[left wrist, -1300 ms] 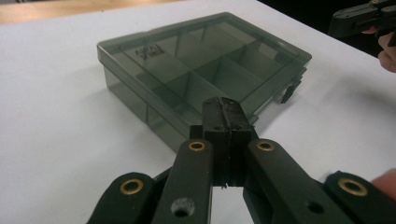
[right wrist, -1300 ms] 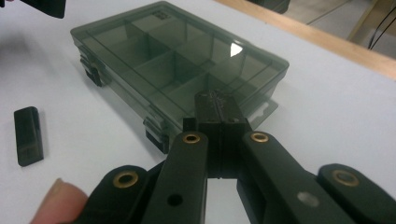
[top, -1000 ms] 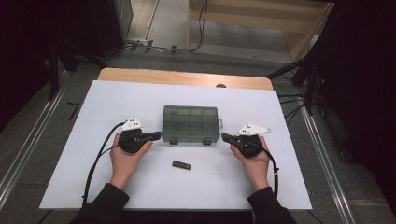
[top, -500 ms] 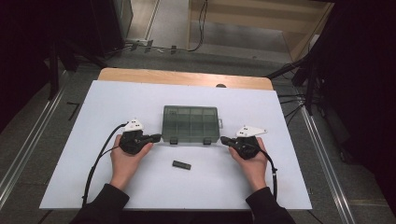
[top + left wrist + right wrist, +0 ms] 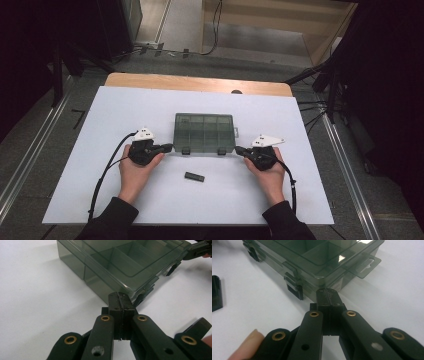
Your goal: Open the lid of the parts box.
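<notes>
So the smoky see-through organizer box (image 5: 204,133) sits dead centre on the white table (image 5: 100,120), lid down, long side facing the person. Both grippers are parked against its near corners — the left gripper (image 5: 169,147) at the box's 8 o'clock corner, the right gripper (image 5: 238,149) at its 4 o'clock corner. In both gripper views the jaws are pressed flat together with nothing between them, tips just touching or nearly touching the box's lower edge. My guess is that the closed tips are being used as blunt pushers, bracing the box from both sides so it can't skate on the smooth tabletop, or squaring it up before going for the latches (image 5: 294,288). Pinching that thick a wall would be awkward, so nudging makes sense.

Material-wise, the box is tinted, glossy hard plastic with visible dividers making a grid of compartments, which look empty as far as I can tell. There's a flat hang tab (image 5: 364,263) sticking off the end at 3 o'clock, and two little clip latches on the near side at 6 o'clock. Rigid and light, so it'll probably slide easily.

A small black rectangular piece (image 5: 194,177) lies loose on the table at 6 o'clock from the box — matte, blocky, well apart from both hands.
</notes>
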{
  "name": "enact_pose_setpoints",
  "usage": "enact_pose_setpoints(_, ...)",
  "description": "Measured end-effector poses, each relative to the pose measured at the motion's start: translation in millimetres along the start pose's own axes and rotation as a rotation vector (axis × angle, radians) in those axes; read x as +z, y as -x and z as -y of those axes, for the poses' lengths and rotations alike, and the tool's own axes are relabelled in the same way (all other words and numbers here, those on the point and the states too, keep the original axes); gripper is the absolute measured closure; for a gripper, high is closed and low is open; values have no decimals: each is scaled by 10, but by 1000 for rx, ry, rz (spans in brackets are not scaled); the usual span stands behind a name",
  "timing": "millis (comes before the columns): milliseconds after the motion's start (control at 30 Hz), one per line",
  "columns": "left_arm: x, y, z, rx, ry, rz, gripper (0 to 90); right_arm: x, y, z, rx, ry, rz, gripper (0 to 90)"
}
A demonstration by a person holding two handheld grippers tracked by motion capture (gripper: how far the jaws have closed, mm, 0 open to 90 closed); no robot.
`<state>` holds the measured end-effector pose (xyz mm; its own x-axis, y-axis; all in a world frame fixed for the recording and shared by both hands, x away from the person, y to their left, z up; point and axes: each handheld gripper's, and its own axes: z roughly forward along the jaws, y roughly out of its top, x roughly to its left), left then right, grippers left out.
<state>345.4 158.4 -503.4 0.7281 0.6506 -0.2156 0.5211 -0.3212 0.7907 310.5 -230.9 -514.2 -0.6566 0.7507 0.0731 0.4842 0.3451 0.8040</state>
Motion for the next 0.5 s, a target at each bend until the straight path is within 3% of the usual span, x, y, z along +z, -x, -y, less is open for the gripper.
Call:
enact_pose_setpoints(133, -4, 0, -1, 5, 0, 2, 894, -10, -6, -7, -3, 7, -2, 878)
enact_pose_setpoints(500, -26, 17, -12, 22, 9, 6, 893, -106, -6, -74, 15, 94, -19, 879)
